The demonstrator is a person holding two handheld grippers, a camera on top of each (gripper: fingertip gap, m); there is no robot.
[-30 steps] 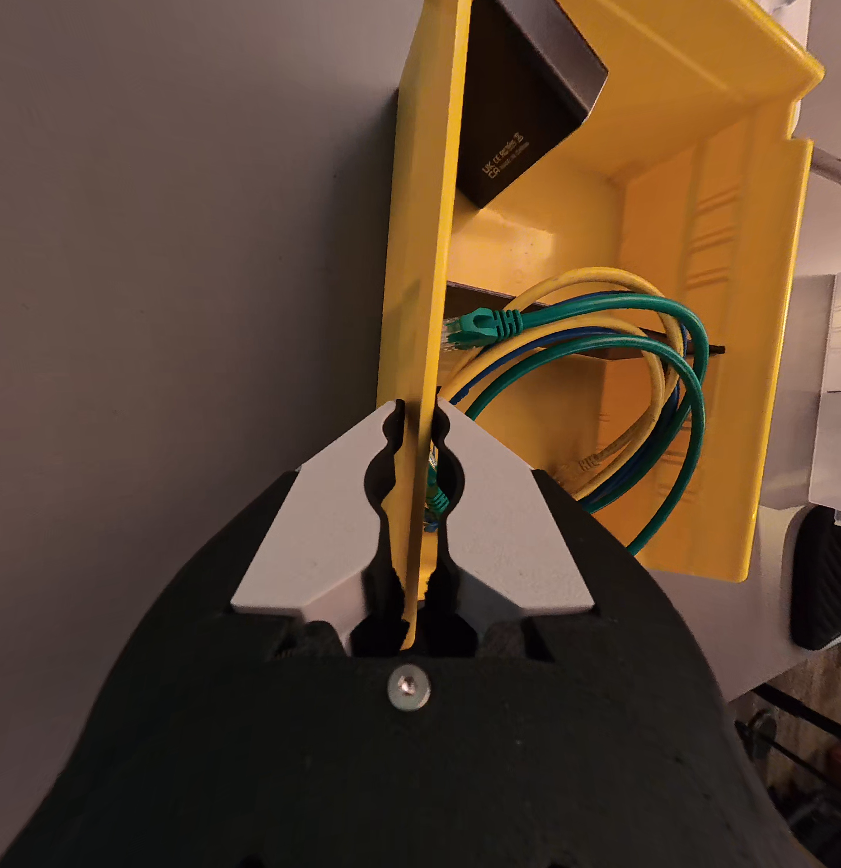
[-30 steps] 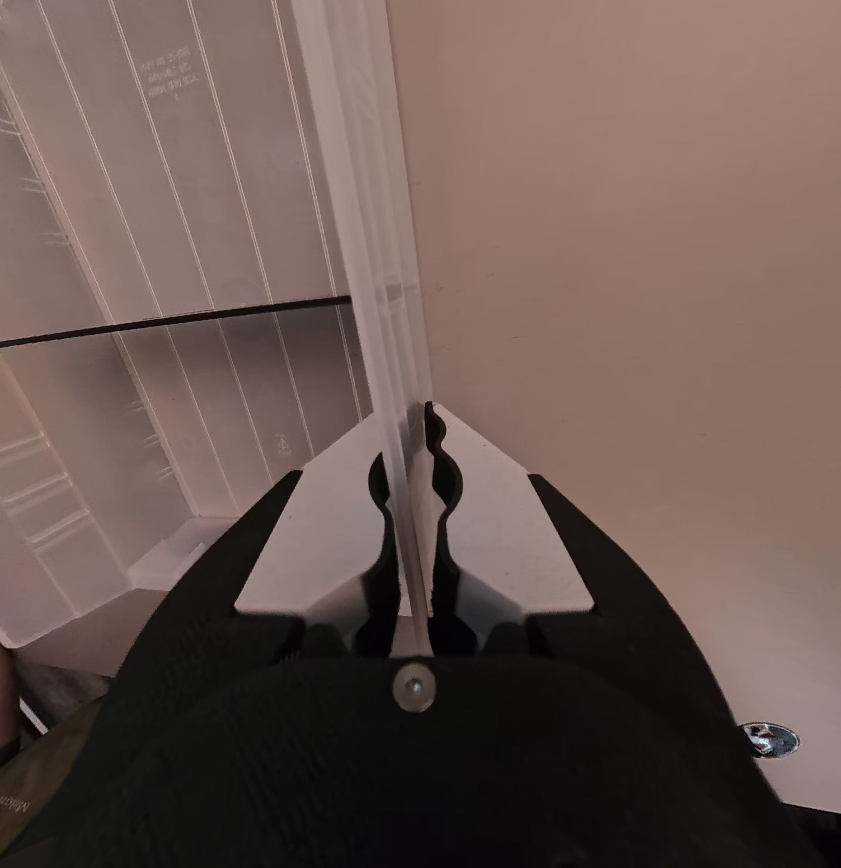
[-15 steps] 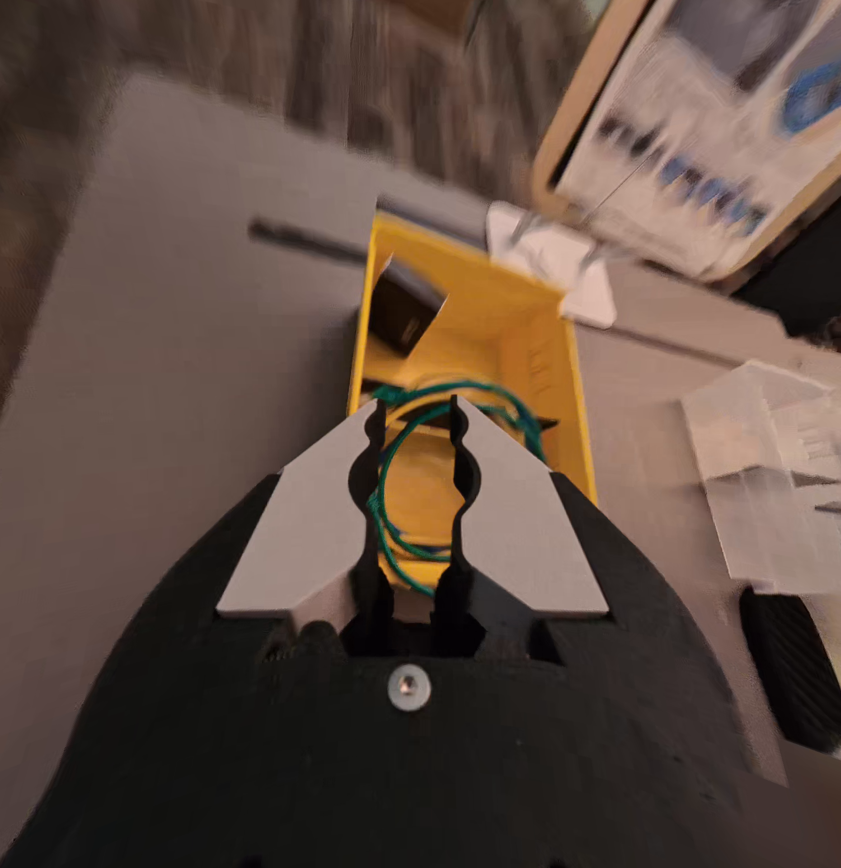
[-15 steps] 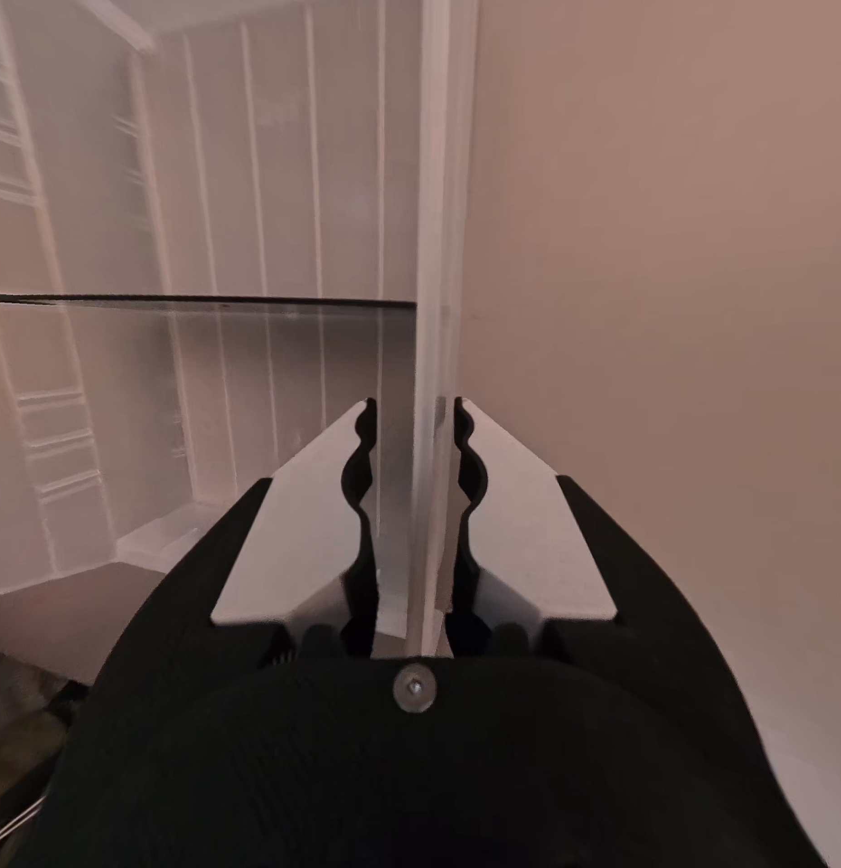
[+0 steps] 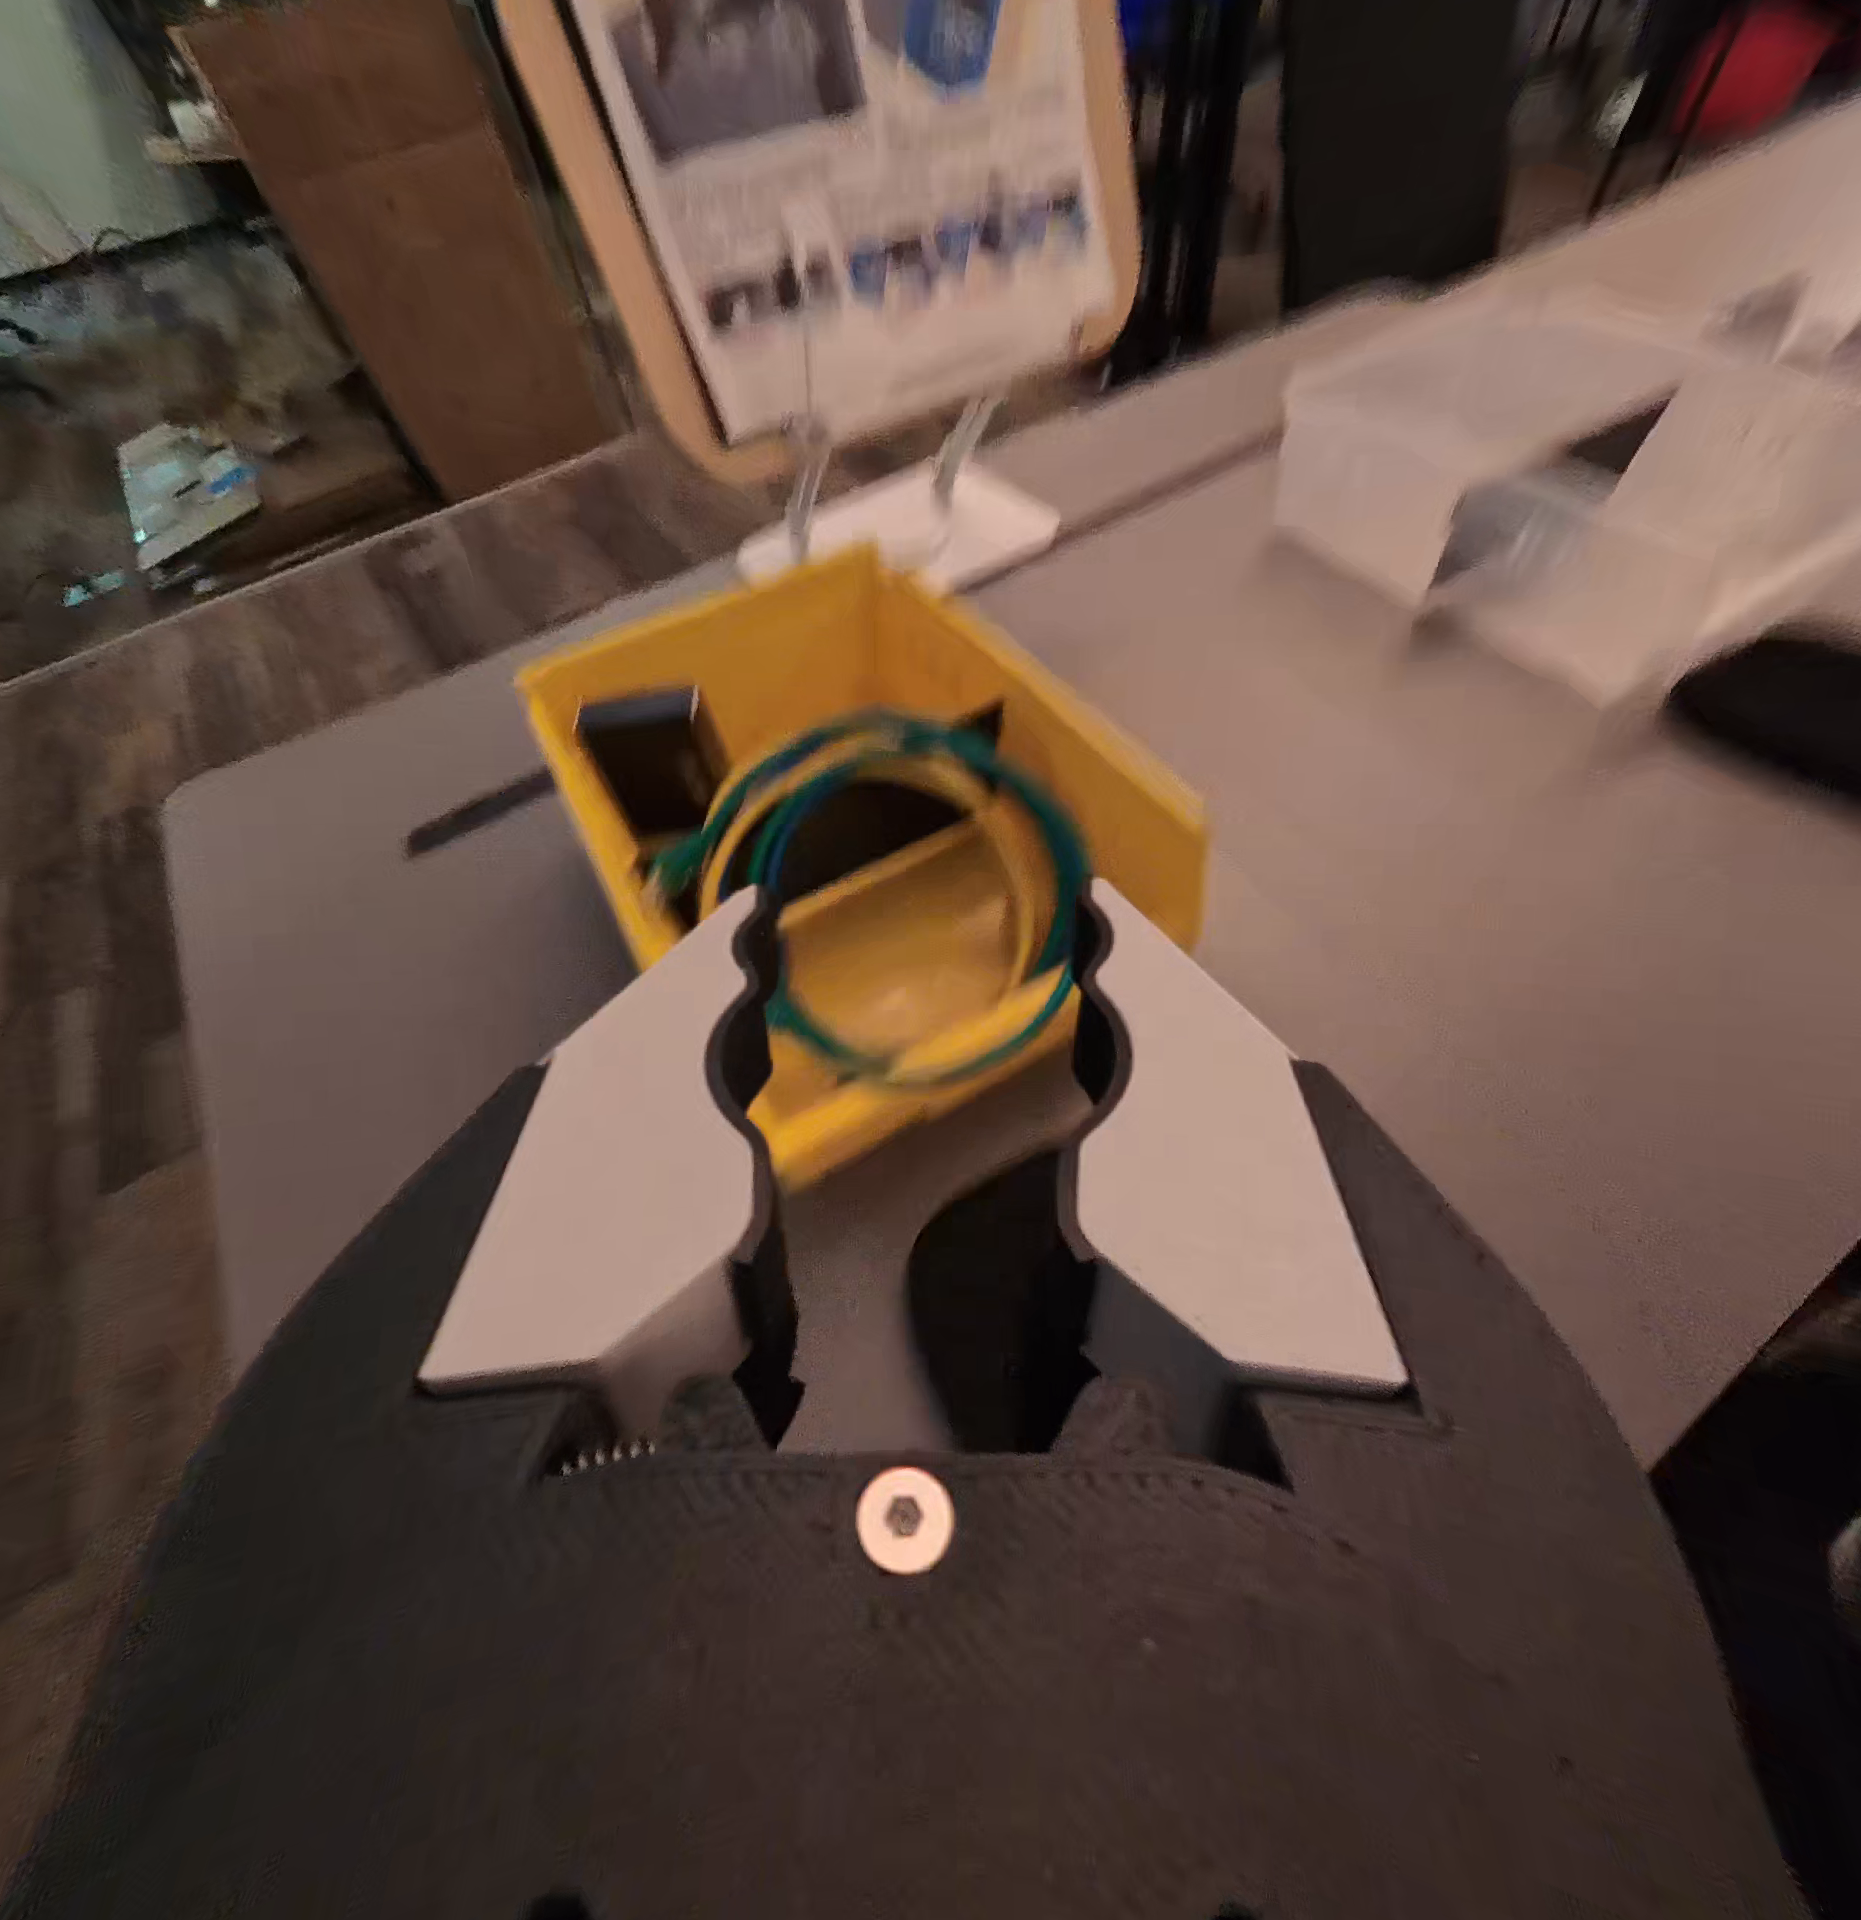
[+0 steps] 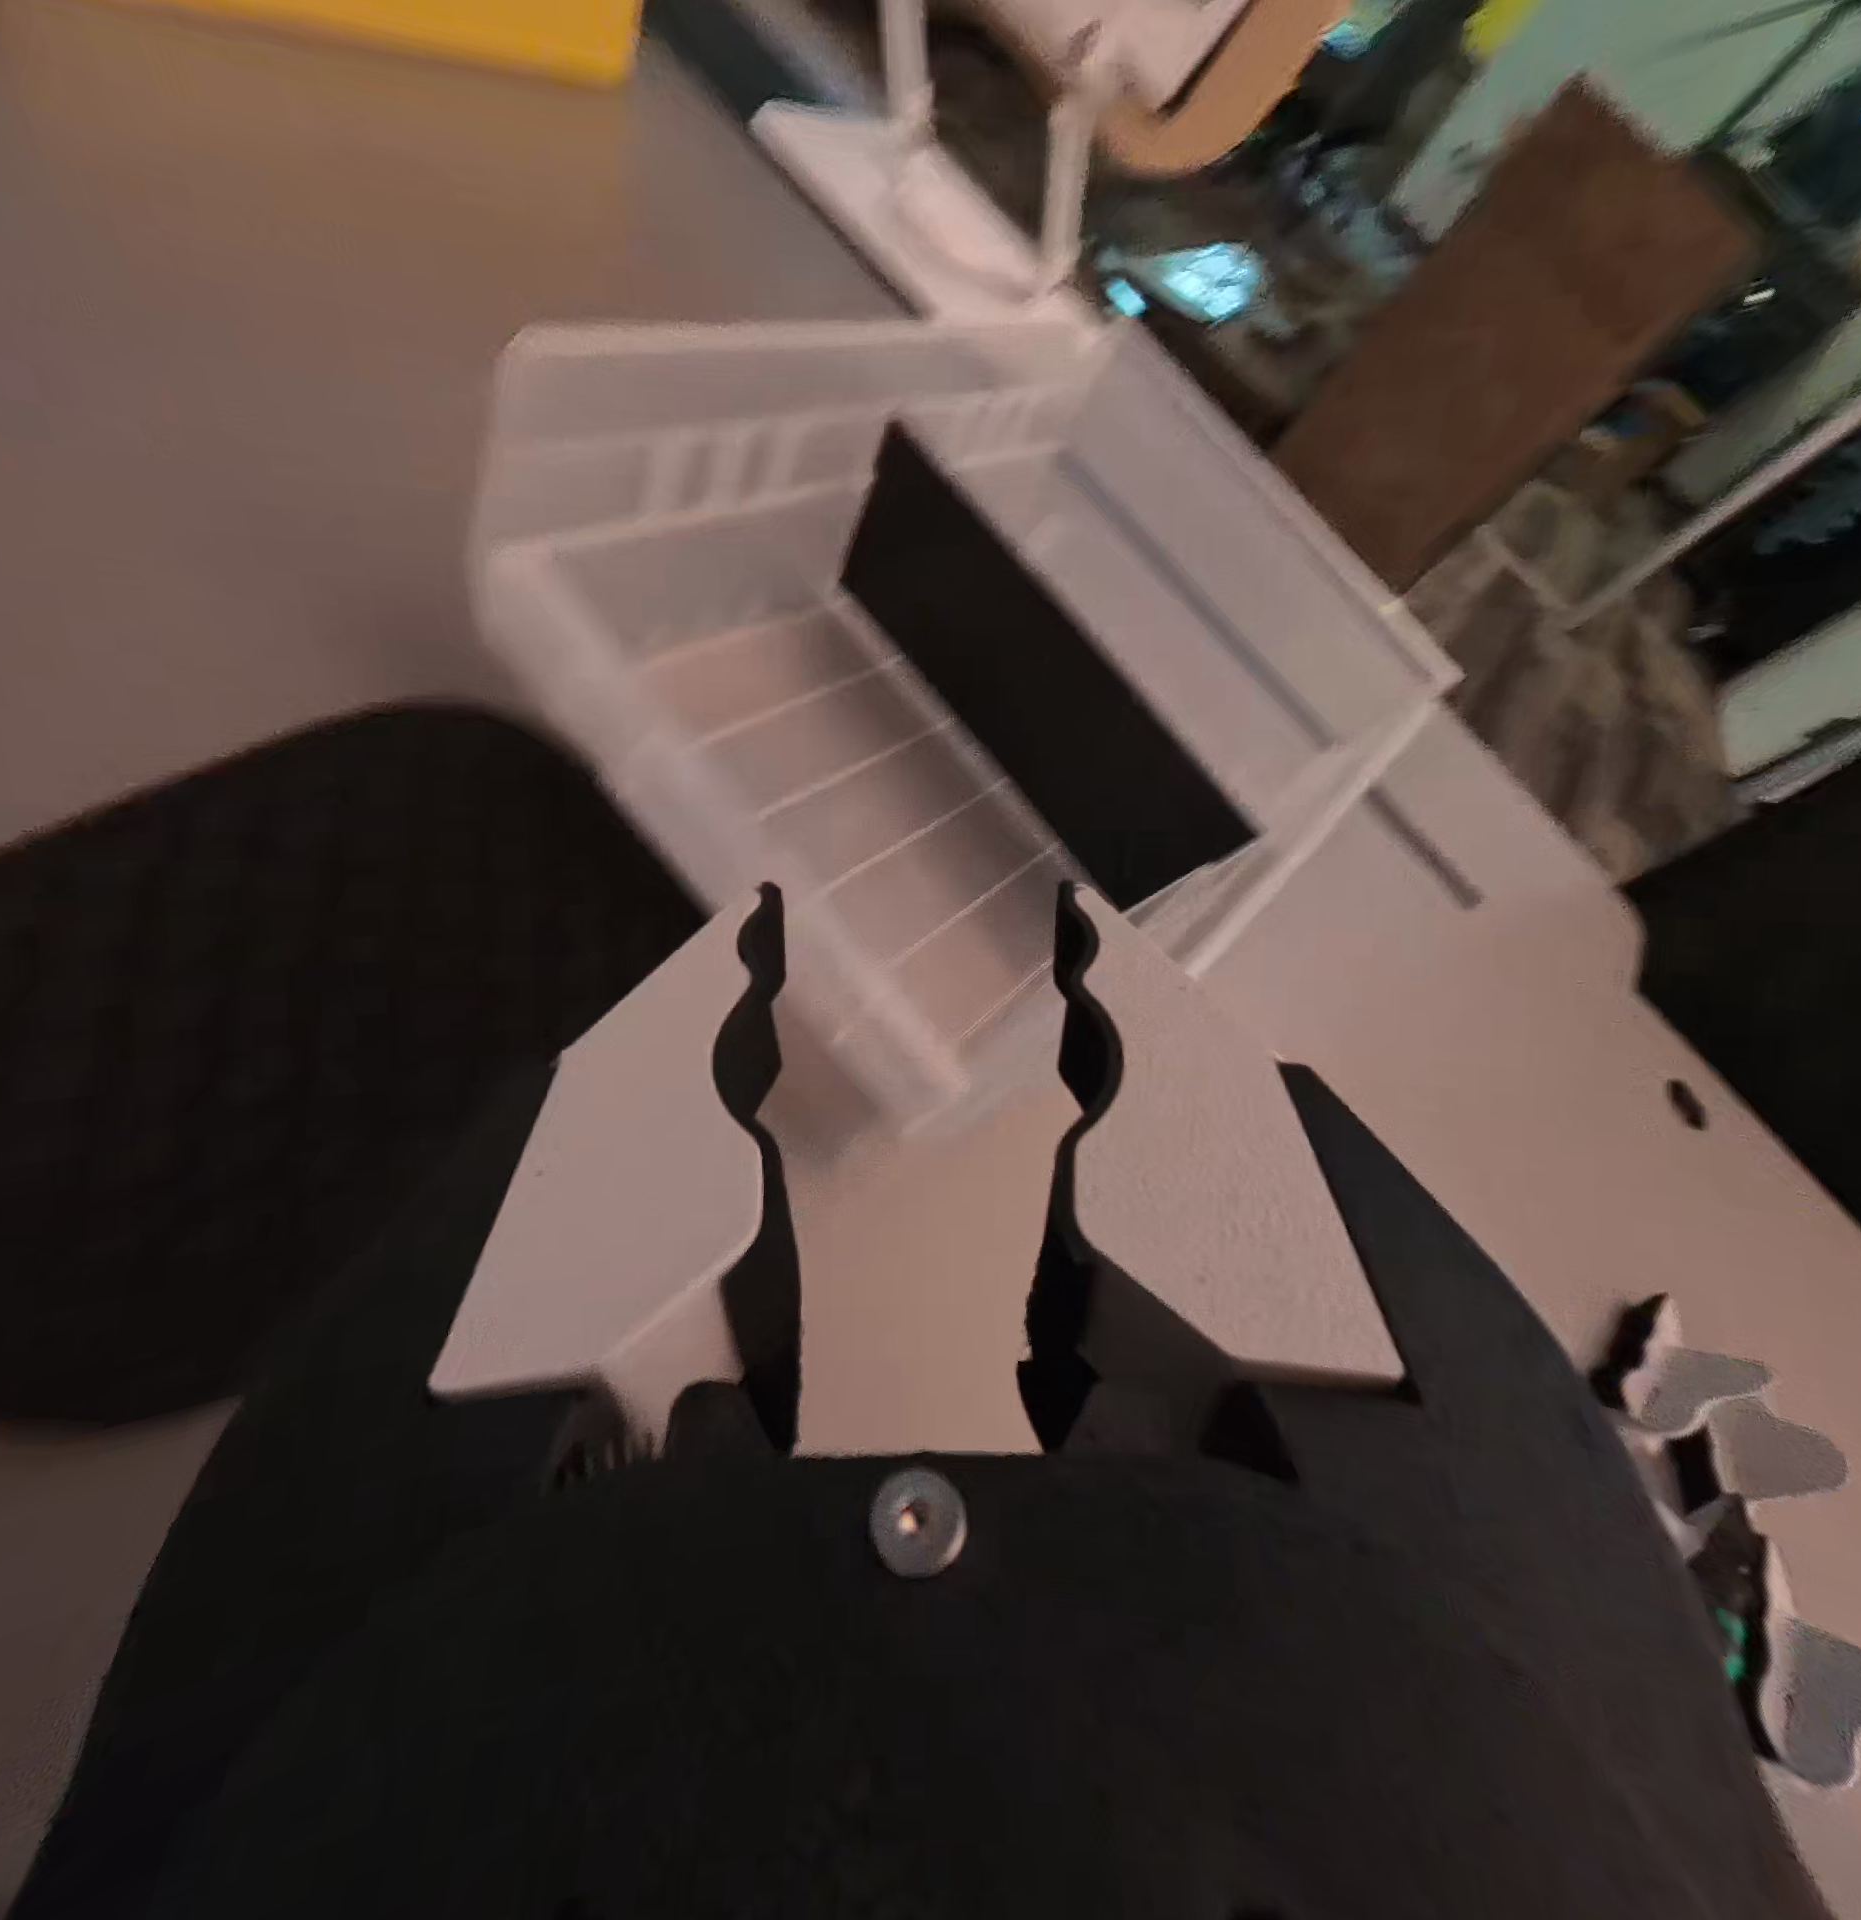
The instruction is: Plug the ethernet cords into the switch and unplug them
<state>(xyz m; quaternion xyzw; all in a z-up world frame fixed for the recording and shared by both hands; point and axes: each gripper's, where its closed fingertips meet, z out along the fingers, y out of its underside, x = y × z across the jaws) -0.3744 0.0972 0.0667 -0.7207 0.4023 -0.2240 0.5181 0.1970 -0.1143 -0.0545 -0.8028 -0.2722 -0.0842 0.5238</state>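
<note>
1. Jaws: left gripper [image 5: 921,904] spread wide, nothing btwn; right gripper [image 6: 910,904] also spread, empty.
2. Pose: left gripper raised above the grey tabletop [image 5: 1425,987], angled fwd/down at the yellow plastic bin [image 5: 1134,769]. Right gripper raised too, view rolled, angled at the clear plastic bin [image 6: 635,499]. Both views motion-blurred.
3. Edges/room: yellow bin sits near table's left-front corner, bare table on both sides. Clear bin is well apart to its right, close to the table's far edge. A white stand base [image 5: 978,520] sits just behind the yellow bin. A black rounded pad [image 6: 282,1039] lies just beside the clear bin.
4. Task things: coiled green, yellow and blue ethernet cords [image 5: 884,883] lie inside the yellow bin as a round loop, draped over its black divider [image 5: 864,831]; a green plug end points toward the bin's left wall. Small black box [image 5: 651,758], prob. the switch, leans in the bin's far-left compartment, tilted. Port side can't tell.
5. Clear bin holds a black divider panel [image 6: 1030,665] running across its width.
</note>
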